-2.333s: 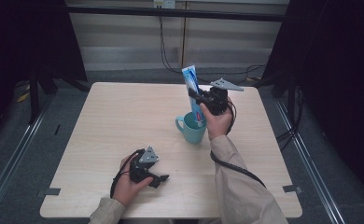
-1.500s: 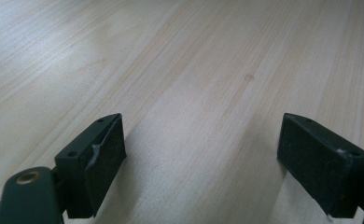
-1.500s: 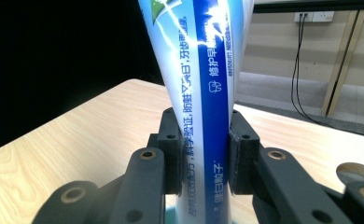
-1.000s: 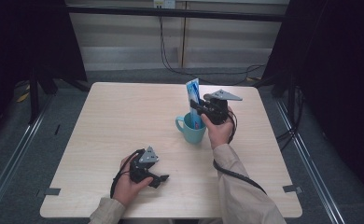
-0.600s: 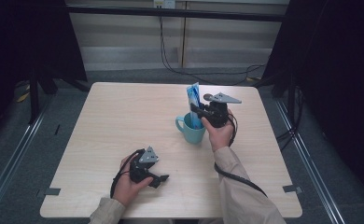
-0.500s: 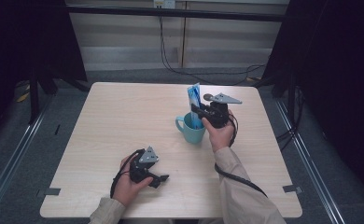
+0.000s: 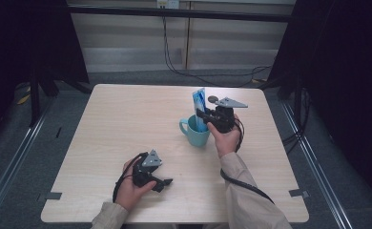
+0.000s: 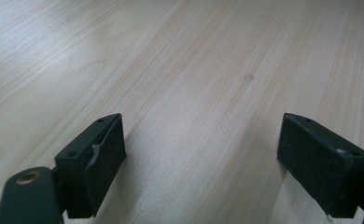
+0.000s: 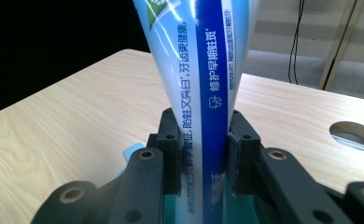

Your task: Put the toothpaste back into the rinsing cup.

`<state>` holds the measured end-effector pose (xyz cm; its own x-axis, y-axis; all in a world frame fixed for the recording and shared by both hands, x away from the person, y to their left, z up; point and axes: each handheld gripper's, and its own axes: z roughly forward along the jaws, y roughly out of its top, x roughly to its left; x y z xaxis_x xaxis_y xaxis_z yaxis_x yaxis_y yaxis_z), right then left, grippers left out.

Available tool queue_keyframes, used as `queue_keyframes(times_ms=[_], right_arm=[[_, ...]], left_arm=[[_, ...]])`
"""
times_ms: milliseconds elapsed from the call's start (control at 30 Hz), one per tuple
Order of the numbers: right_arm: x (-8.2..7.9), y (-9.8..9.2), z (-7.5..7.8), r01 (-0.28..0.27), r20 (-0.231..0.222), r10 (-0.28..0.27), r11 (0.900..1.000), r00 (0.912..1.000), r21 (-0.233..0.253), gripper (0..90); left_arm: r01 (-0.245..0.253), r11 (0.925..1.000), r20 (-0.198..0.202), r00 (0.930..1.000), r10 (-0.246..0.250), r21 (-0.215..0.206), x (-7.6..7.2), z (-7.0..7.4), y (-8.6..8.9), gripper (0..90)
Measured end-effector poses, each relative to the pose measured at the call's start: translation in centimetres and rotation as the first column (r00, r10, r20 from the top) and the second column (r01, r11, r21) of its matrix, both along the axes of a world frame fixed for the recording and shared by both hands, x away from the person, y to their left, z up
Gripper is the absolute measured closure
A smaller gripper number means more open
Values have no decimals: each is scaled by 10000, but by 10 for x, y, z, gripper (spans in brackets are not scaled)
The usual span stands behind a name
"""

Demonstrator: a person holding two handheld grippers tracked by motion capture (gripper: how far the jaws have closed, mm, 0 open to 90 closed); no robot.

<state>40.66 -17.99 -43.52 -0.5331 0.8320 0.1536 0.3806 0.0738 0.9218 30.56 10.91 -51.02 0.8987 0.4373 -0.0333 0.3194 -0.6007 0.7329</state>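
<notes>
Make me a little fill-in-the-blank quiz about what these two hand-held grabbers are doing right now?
1. The right gripper is shut on a blue and white ____.
2. The tube's lower end is inside a teal ____.
3. The left gripper's jaws are ____, with bare table between them.

Missing words: toothpaste tube; mug; open

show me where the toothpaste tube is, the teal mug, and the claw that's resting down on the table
toothpaste tube (image 9: 203, 70), right gripper view, on its printed blue stripe above the jaws.
teal mug (image 7: 197, 137), high view, on its outer wall below the rim.
left claw (image 7: 165, 182), high view, between its open fingertips, low over the table.
</notes>
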Motion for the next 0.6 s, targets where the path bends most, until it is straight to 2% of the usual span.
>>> queue_keyframes(times_ms=[367,600], right_arm=[[-1,0,1,96,-36,-96,9999,9999,-80,709],[0,1,1,-32,-47,31,9999,10000,-144,705]], left_arm=[[10,10000,-10,10000,-10,-2,0,0,0,148],[7,10000,-11,10000,-7,-5,0,0,0,149]])
